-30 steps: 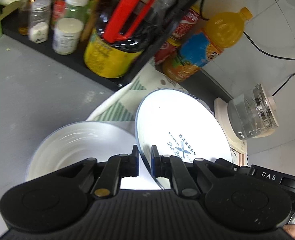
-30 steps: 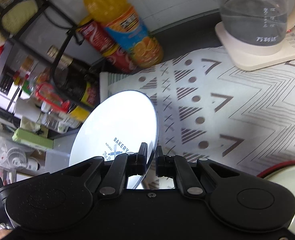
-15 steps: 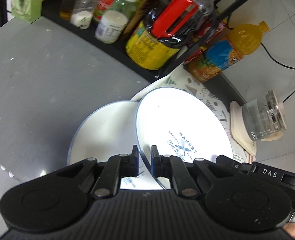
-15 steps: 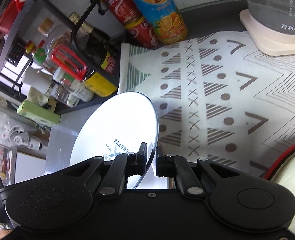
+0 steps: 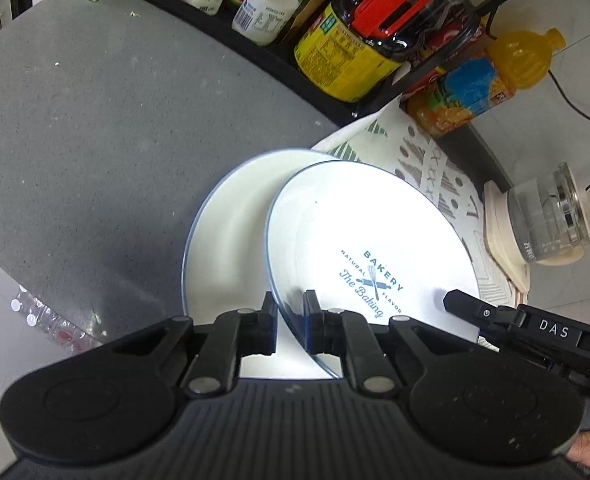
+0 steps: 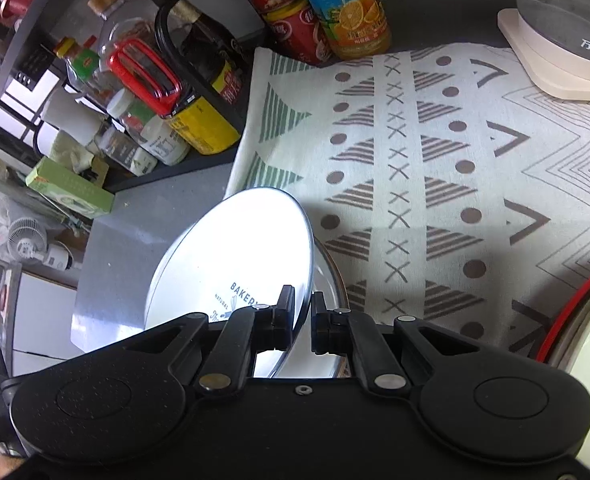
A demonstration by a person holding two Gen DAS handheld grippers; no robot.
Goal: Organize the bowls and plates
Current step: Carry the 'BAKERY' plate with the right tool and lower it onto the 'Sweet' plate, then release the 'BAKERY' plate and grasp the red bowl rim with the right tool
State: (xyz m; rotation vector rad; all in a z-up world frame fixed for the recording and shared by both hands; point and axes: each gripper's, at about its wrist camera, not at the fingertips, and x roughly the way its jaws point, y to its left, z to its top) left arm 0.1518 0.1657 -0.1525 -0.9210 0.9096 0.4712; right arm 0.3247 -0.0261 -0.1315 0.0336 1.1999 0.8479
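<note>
Both grippers clamp the same white "Bakery" plate (image 5: 371, 240) by its rim. The left gripper (image 5: 289, 322) has its fingers clenched on the rim at the plate's 7 o'clock edge. The right gripper (image 6: 303, 322) has its fingers clenched on the opposite rim. The plate hangs tilted over a second plate (image 5: 231, 216) that lies on the grey counter (image 5: 75, 120).

Procedure, as judged: level the held plate, centre it over the lower plate, then descend until the bases meet. Release both grips only after contact. Keep both hands moving together; uneven lift may twist the rim out of the pads.

View differences:
- The left wrist view shows the lower plate at 9 o'clock of the held plate, and the tip of the right gripper (image 5: 461, 300) at 4 o'clock.
- The right wrist view shows the patterned mat (image 6: 435, 160) at 1 o'clock and a red-rimmed vessel (image 6: 575, 312) at 3 o'clock; the lower plate is mostly hidden there.
</note>
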